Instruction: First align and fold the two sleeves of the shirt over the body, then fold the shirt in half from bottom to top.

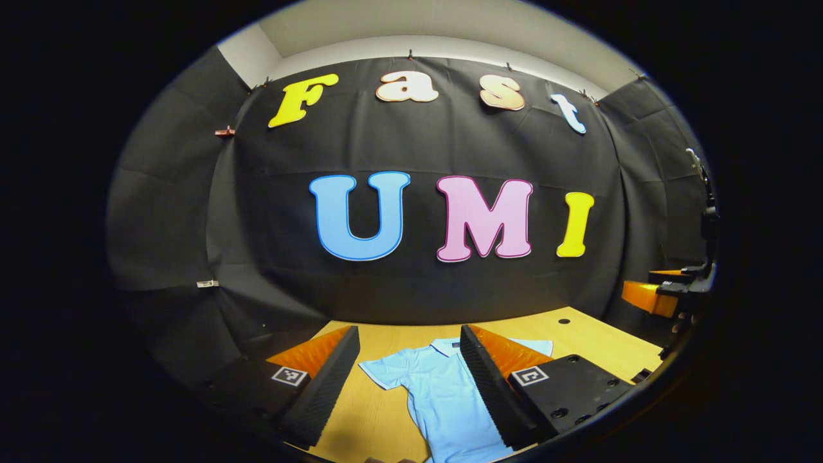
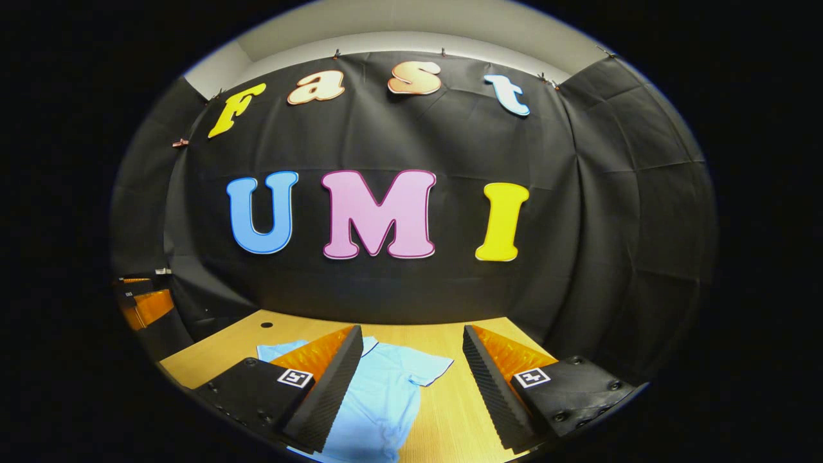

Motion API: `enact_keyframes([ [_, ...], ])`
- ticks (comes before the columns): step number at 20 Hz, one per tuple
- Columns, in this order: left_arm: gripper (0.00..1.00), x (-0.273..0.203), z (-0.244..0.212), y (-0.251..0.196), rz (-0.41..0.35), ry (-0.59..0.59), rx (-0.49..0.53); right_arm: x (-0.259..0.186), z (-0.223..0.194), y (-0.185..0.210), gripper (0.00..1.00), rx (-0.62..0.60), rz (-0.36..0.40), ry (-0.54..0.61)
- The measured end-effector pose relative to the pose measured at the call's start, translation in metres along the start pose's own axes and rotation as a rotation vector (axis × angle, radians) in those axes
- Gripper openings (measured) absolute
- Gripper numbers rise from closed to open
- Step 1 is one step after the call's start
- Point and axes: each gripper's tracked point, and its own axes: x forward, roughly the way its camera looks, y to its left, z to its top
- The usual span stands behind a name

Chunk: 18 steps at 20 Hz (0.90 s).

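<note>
A light blue polo shirt lies flat on the wooden table, collar toward the far wall and both short sleeves spread out. My left gripper hovers open above the shirt's left half, with one sleeve showing between its fingers. In the right gripper view the shirt lies lower left, one sleeve between the fingers. My right gripper is open and holds nothing. The right gripper also shows at the far right of the left gripper view.
The table ends at the black cloth wall behind the shirt. A small round hole sits in the tabletop near the back edge. The left gripper appears at the far left of the right gripper view.
</note>
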Motion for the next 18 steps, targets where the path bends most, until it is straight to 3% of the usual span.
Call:
enact_keyframes([
  [8,0.99,0.026,-0.014,-0.006,0.009,0.033,-0.003,0.04,-0.018,-0.018,0.97,-0.022,-0.007,0.051],
  [15,0.99,0.043,-0.028,-0.001,0.054,0.067,0.006,0.106,-0.043,-0.04,0.97,-0.012,-0.008,0.117],
  [18,0.99,0.05,-0.036,0.006,0.085,0.086,0.01,0.138,-0.06,-0.049,0.98,-0.061,-0.002,0.155],
])
